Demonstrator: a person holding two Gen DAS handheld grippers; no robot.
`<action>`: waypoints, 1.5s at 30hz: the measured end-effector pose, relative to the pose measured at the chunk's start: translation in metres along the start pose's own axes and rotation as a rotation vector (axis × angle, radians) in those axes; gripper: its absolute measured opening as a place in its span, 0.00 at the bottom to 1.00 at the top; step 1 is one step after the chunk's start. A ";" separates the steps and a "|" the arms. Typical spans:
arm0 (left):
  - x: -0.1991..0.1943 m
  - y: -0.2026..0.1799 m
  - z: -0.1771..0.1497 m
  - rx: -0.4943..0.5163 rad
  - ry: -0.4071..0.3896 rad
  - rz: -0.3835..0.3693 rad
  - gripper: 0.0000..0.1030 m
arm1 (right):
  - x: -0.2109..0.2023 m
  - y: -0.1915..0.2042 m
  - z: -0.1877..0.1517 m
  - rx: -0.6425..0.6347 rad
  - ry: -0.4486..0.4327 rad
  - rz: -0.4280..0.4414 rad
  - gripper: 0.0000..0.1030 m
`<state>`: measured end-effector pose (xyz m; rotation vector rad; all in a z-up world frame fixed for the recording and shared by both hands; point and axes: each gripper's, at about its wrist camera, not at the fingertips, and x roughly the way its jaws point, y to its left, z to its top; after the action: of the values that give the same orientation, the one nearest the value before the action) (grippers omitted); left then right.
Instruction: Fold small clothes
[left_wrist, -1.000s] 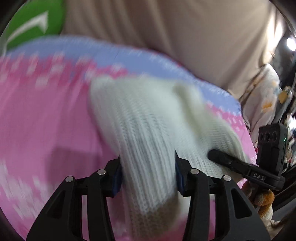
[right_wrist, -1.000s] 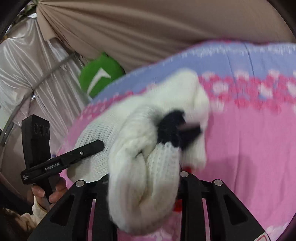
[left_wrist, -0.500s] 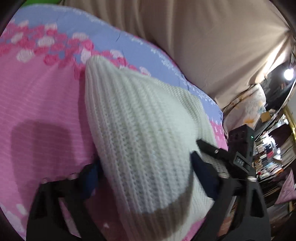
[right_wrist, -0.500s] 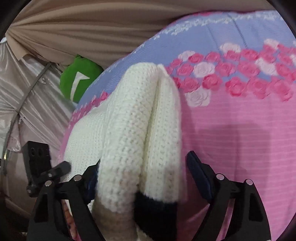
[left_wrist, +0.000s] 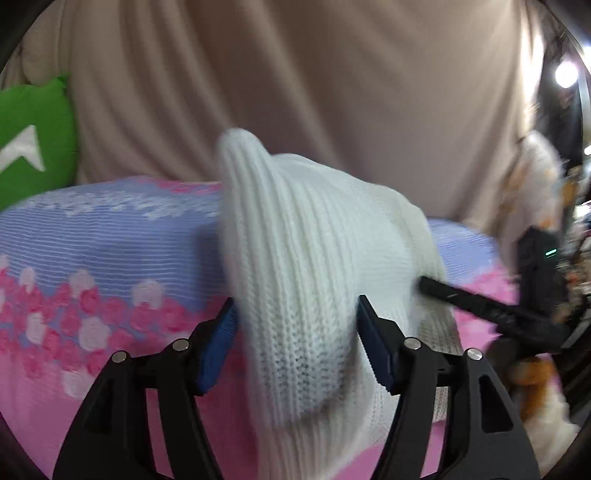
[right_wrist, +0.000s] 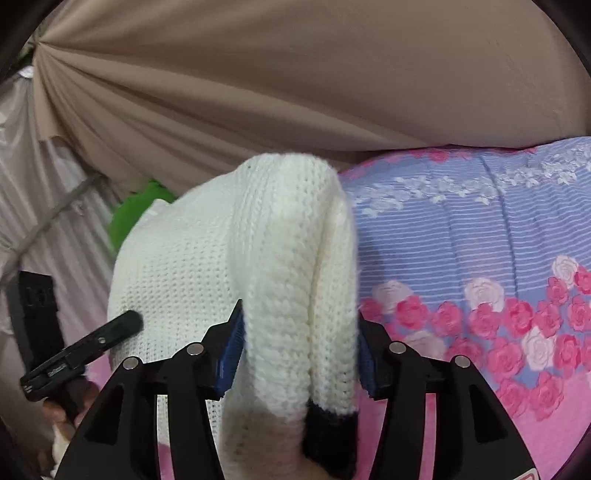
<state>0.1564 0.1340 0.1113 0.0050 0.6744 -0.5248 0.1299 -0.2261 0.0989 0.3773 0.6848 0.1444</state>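
White knit sweater (left_wrist: 306, 280), lifted above the pink-and-lilac floral bedspread (left_wrist: 92, 258): you have your left gripper (left_wrist: 295, 332) and right gripper (right_wrist: 299, 347) each clamped on a bunched edge, seemingly to carry a fold over.

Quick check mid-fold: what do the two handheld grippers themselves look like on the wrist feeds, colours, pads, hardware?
Both match: the left gripper and right gripper have matte black plastic fingers with triangular cut-outs, silver round pivot bolts and ribbed blue pads inside the tips. Seen from the right wrist, the left one is a slim black bar with small white lettering, unreadable. No cables or sleeves show.
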 end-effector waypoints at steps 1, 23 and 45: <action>0.006 0.004 -0.004 -0.003 0.017 0.061 0.57 | -0.003 -0.005 -0.001 0.018 -0.007 -0.007 0.47; 0.010 -0.015 -0.074 -0.040 0.133 0.217 0.62 | 0.004 0.020 -0.038 -0.253 0.063 -0.110 0.00; -0.009 -0.021 -0.083 -0.120 0.096 0.270 0.68 | 0.036 0.035 0.022 -0.126 0.155 0.098 0.19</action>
<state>0.0912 0.1339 0.0544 0.0082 0.7841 -0.2248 0.1713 -0.1907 0.1069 0.2803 0.8064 0.3109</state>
